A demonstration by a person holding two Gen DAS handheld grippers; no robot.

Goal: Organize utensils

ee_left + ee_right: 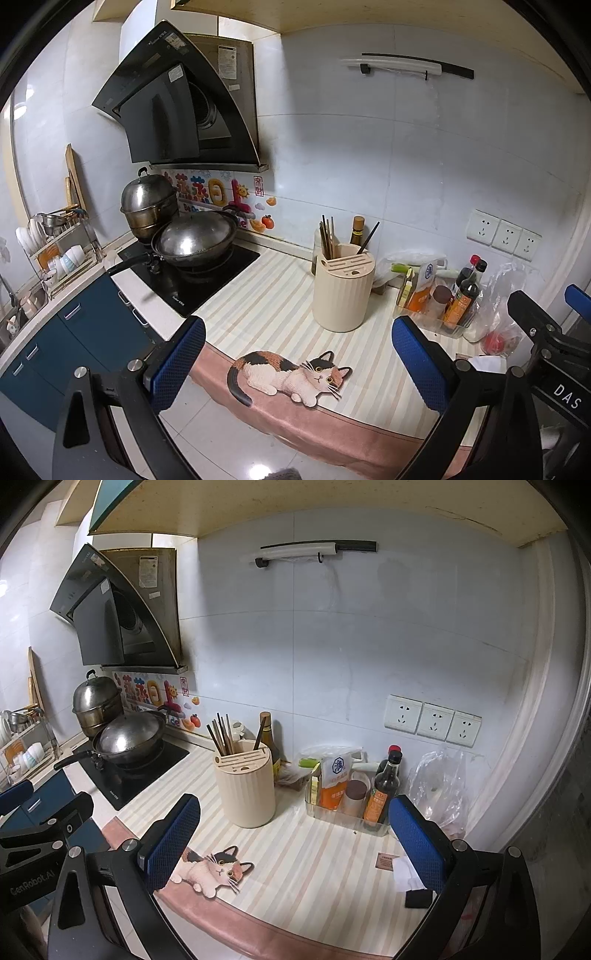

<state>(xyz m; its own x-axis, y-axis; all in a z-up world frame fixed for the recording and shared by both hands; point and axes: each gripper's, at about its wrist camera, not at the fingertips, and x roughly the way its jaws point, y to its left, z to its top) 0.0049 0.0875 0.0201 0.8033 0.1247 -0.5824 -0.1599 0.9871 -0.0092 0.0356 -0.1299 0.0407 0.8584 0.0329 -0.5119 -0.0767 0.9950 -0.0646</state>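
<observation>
Both claws, left (297, 354) and right (291, 840), gape empty short of the cream holder (245, 782); chopsticks (221, 734) stand upright inside for storage.

Cream utensil holder (245, 788) with chopsticks (221, 734), striped mat (314, 867), wok (129, 738)

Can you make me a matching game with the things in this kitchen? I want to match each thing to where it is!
Things:
1. chopsticks
2. wok
3. cat picture
4. sauce bottle

Places:
A. on the black stove
B. in the clear tray by the wall
C. standing in the cream holder
D. flat on the striped mat, near its front edge

Pairs: 1-C, 2-A, 3-D, 4-B
</observation>
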